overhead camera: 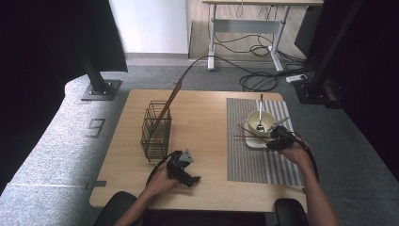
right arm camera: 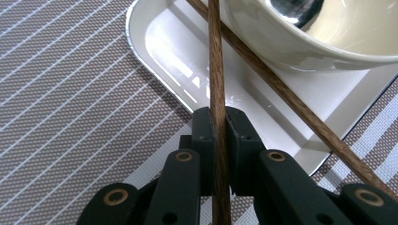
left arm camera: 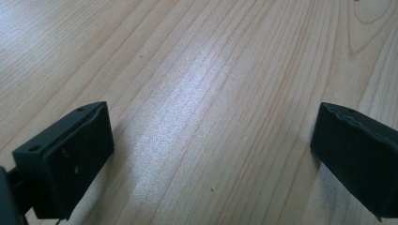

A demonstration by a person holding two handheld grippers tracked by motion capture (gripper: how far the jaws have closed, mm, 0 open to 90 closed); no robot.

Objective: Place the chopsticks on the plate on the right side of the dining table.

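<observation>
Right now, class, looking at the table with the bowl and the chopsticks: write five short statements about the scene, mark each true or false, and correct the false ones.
1. The right tongs are clamped on a chopstick. True.
2. The left tongs hold a spoon. False: their jaws stand wide apart over bare table, with nothing between them.
3. A spoon stands in the bowl. True.
4. The bowl sits directly on the wooden tabletop. False: it rests on a white tray on the striped placemat.
5. The wire basket is on the placemat. False: it stands on bare wood to the mat's left.
</observation>
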